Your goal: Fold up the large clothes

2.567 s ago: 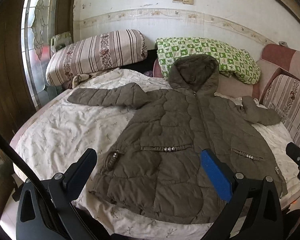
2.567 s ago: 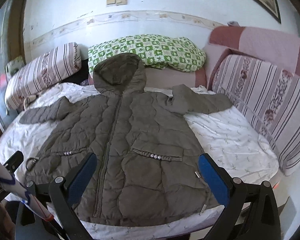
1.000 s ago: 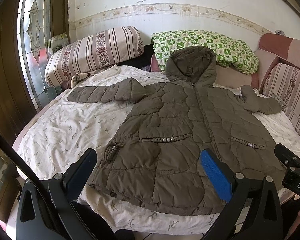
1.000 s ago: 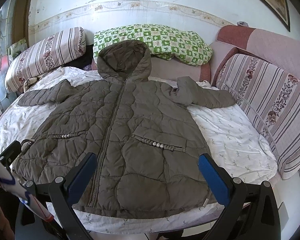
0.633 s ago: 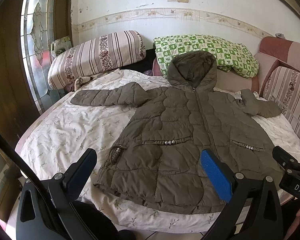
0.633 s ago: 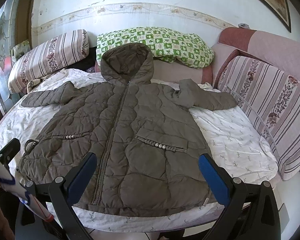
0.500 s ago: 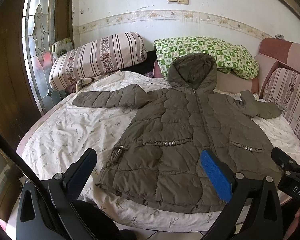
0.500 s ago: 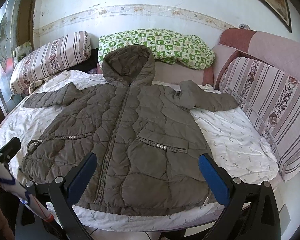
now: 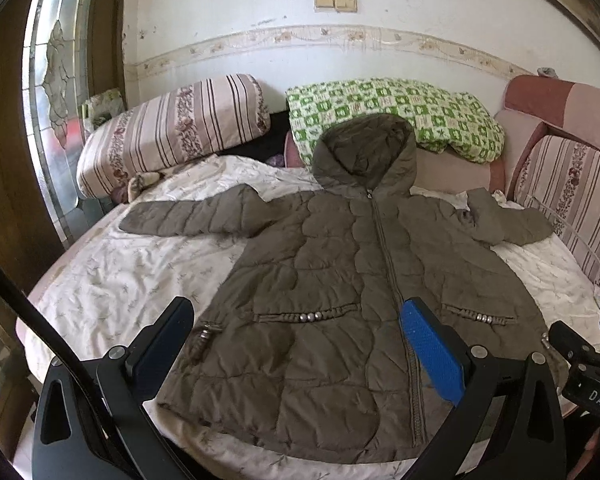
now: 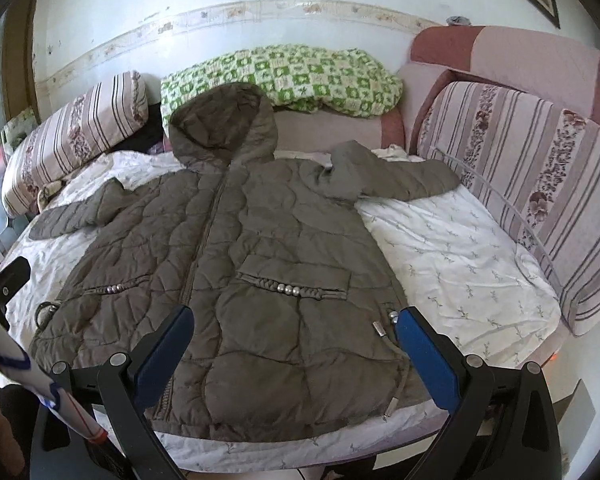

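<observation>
On the bed, a quilted coat is spread flat, front up and zipped, with the hood against the green pillow. At the left, its left sleeve is stretched outward; the right sleeve is bent near the striped cushion. The left gripper and the right gripper are held above the hem with fingers wide apart and nothing gripped. No fold is seen yet, so the first step is probably at hand: a sleeve or side edge must be reached and brought across. The hem near the bed edge is partly hidden by the fingers.
</observation>
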